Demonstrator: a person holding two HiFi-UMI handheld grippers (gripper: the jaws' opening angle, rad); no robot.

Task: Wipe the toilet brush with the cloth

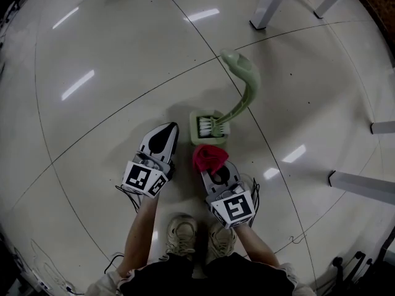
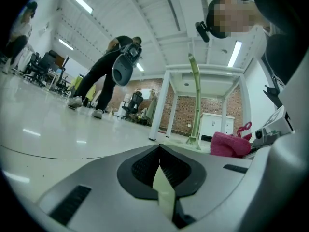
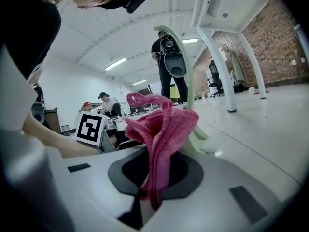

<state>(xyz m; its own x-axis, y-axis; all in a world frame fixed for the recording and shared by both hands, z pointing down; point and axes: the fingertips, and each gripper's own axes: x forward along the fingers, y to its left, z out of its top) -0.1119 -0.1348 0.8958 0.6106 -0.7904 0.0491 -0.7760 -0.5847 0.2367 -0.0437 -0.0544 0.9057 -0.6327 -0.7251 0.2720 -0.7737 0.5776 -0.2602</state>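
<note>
Head view, looking steeply down at a glossy tiled floor (image 1: 111, 60). The toilet brush (image 1: 249, 96) stands just ahead of me, its white bristle head seated in a square pale-green holder (image 1: 200, 139) and its curved green handle leaning up and away to the right. The holder contains the brush head only; I cannot see whether any liquid lies in it.

My right claw (image 1: 216, 170) is closed on a pink cloth (image 1: 210, 156), pinched along a fold so that the free bunch stands above the jaws, right at the holder's near edge; whether it touches I cannot tell. My left claw (image 1: 168, 132) lies beside the holder with its jaws fully together and nothing gripped.

Handling, as I judge it: the brush is light, rigid moulded plastic with a smooth, likely slippery handle. The holder looks light enough to lift or tip with it. The best hold is mid-handle, below the curved top. The cloth is soft and limp and will drape round the shaft.
</note>
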